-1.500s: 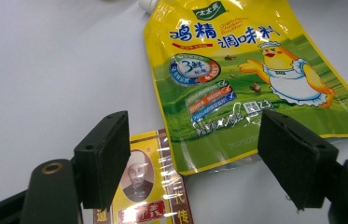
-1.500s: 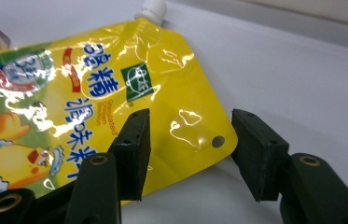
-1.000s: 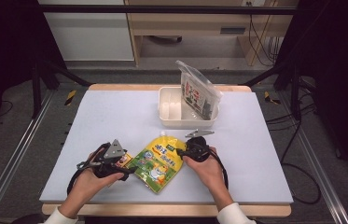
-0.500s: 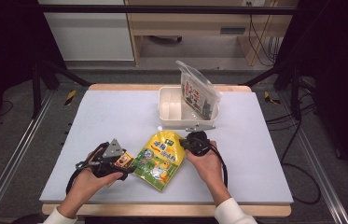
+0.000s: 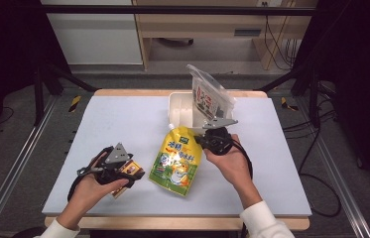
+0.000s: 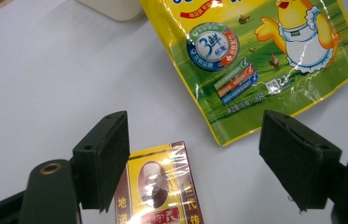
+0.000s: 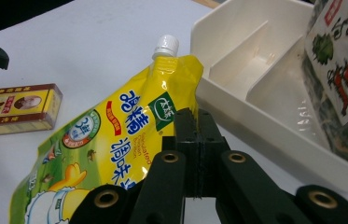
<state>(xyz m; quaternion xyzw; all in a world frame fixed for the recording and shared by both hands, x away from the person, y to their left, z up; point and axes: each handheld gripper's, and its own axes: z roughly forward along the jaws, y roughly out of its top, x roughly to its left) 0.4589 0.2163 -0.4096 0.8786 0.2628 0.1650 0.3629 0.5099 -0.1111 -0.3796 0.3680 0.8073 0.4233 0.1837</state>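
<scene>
The yellow-green spouted pouch [image 5: 176, 161] lay flat on the pale table [image 5: 123, 119], its long axis slanting from the white cap near the tray down toward the person's edge. The right gripper [image 5: 211, 135] sat at the pouch's upper right edge, close beside the spout; in the right gripper view its jaws were pressed together at the pouch's [image 7: 115, 140] upper edge, apparently pinching the film there, though the pinch itself was hidden behind the jaws. That made the right hand [image 5: 227, 163] the nearer one, and any lift seemed likely to swing the pouch up and away toward the cream divided tray [image 5: 178, 110], which stood just beyond the cap.

To the pouch's left, a small red-and-yellow box [image 5: 125, 173] rested on the table. The left gripper [image 6: 195, 163] hung over it with jaws spread wide, one jaw at the box's [image 6: 160, 186] side, the other well clear; the pouch's bottom corner [image 6: 265, 60] lay just ahead of it.

A clear bag of dark seaweed snacks [image 5: 210, 94] stood tilted in the tray's right part, leaving the compartments beside it free. Beyond the table were a dark floor, a black frame, a white cabinet [image 5: 93, 34] and a wooden desk [image 5: 207, 25] with cables.
</scene>
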